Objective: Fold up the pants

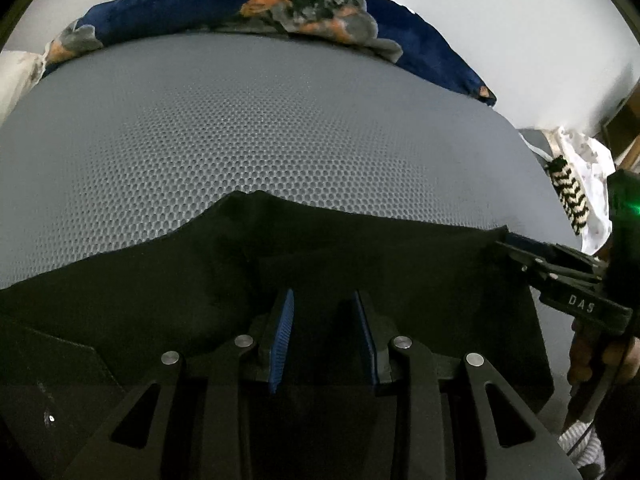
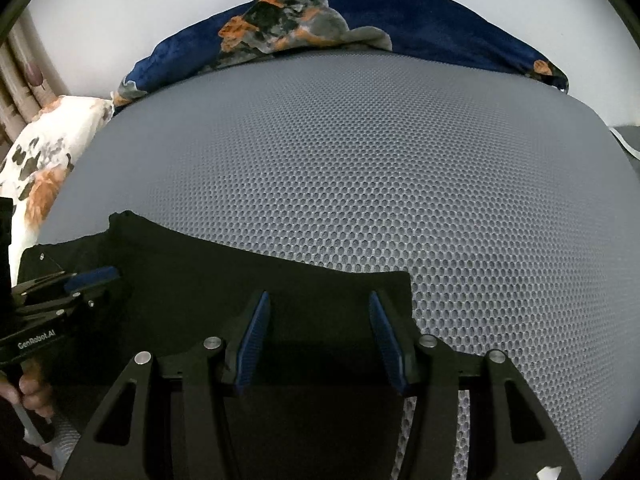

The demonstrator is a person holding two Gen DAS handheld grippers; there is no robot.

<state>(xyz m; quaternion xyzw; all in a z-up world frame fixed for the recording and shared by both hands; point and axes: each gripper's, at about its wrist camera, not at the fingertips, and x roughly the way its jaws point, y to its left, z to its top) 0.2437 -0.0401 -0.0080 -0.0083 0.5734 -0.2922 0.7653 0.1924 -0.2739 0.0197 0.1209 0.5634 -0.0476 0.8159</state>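
We've got the black pants (image 1: 360, 264) lying flat on the gray mesh mattress (image 1: 260, 128) of the bed, w/ their far edge running across both views and a square corner at the right (image 2: 400, 280). Left tongs (image 1: 325, 336) sit over the cloth, blue pads (image 1: 285, 332) a little apart, nothing visibly pinched btwn them; in the right wrist view the same tongs (image 2: 94, 276) lie low by the left side of the pants. Right tongs (image 2: 318, 340) are spread wider, pads either side of bare cloth near that corner, not clamping; from the left view they (image 1: 516, 246) reach the right corner. Whether a layer is caught under either pad tip we can't tell, the cloth being so dark. Our read: we're btwn folds, settling or re-gripping. To do it well, we'd take both corners of the far edge at equal depth, grab every layer not just the top one, lift evenly, and carry the edge toward us so it lands square on the near edge. Keep tension btwn the two tongs so no crease bunches in the middle; the blue blanket (image 2: 420, 28) at the bed's far side is well clear.
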